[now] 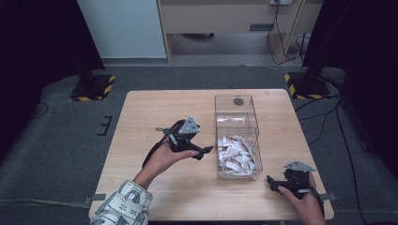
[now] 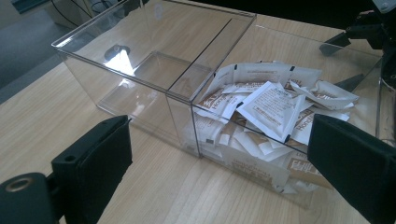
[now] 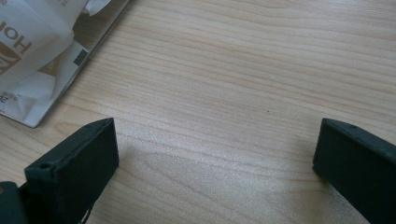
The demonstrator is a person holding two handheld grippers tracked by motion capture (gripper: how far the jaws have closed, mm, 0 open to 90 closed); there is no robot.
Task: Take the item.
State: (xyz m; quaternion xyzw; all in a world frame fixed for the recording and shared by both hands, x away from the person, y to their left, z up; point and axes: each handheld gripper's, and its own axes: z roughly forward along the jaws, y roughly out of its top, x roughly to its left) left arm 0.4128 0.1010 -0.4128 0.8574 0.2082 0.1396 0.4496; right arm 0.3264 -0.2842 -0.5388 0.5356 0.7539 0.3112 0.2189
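Note:
A clear plastic box with two compartments stands on the wooden table. Its near compartment holds several white and brown sachets; the far one is bare. My left gripper hovers just left of the near compartment, open and holding nothing. In the left gripper view its jaws frame the box wall and the sachets. My right gripper sits low by the table's front right corner, open and holding nothing. Between its jaws lies bare wood, with sachets behind the box wall at upper left.
A dark round mark shows on the box's far end. Two stand bases with yellow-black stripes sit on the grey floor beyond the table. The right gripper appears past the box in the left gripper view.

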